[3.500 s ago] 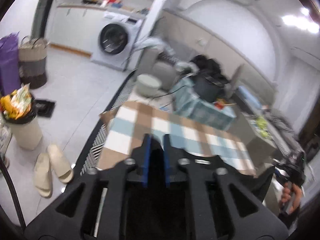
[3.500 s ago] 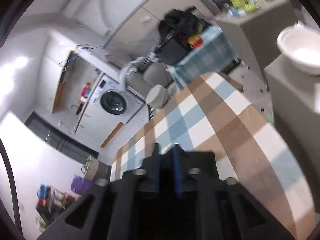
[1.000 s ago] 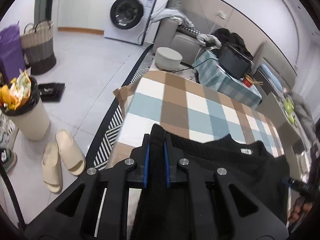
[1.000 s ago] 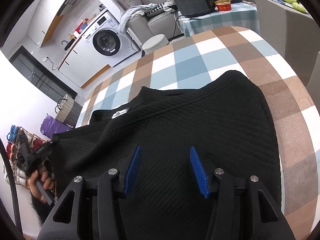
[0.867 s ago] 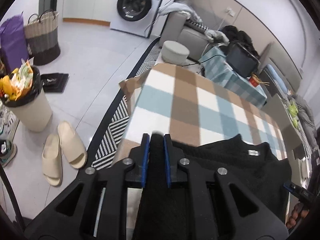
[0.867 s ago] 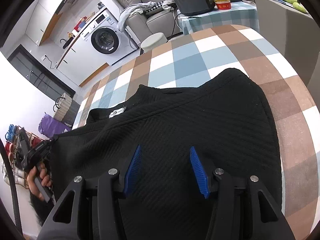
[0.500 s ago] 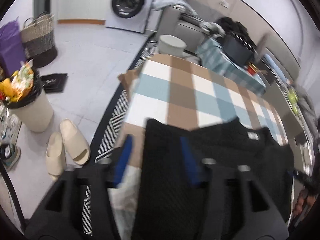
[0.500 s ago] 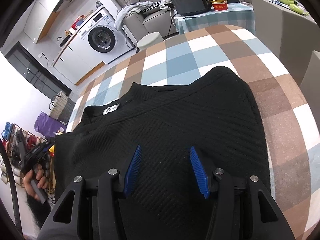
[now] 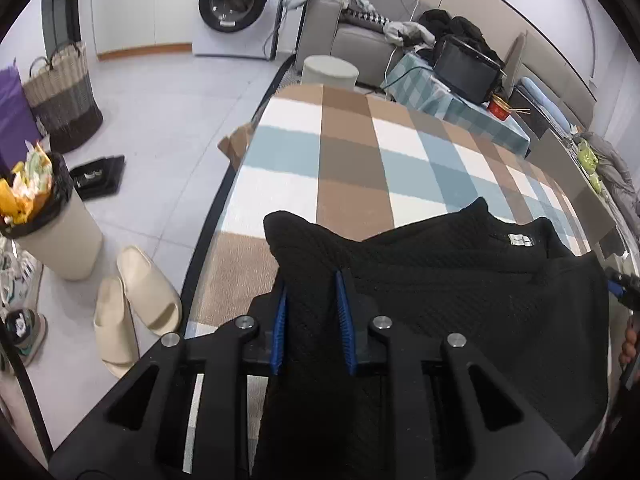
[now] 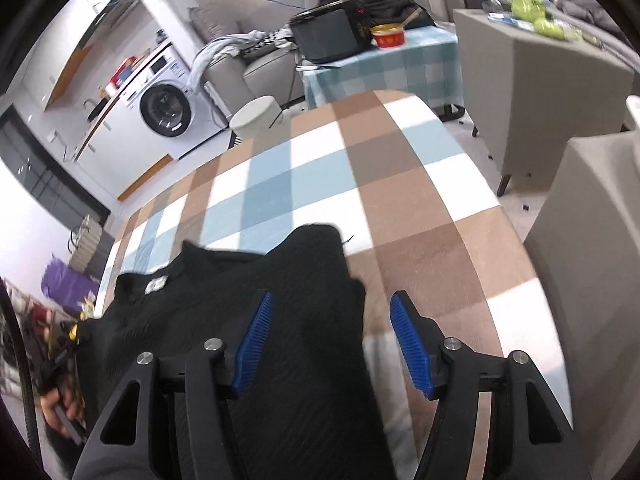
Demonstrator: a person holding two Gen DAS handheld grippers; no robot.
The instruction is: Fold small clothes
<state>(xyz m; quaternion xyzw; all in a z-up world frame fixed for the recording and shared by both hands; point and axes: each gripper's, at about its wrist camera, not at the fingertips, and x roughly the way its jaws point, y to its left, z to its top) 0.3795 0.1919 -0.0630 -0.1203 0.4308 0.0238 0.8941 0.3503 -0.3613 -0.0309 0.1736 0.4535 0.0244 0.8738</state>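
Down between the fingers of the left gripper [image 9: 310, 316], a fold of the black sweater [image 9: 460, 300] fills the gap as the blue pads close on it. The right gripper [image 10: 330, 344] is opening, its fingers wide apart over the sweater's opposite edge, one pad above the cloth and the other above bare counter [image 10: 304, 184], gripping nothing. The sweater lies on the near end of the checked counter, long axis running across from one gripper to the other, its white neck label [image 9: 521, 239] on the edge away from the grippers. Its near part is cut off behind both grippers. Both grippers tilt steeply down. At the sweater's far side in each view a hand [image 10: 60, 408] shows only partly, blurred.
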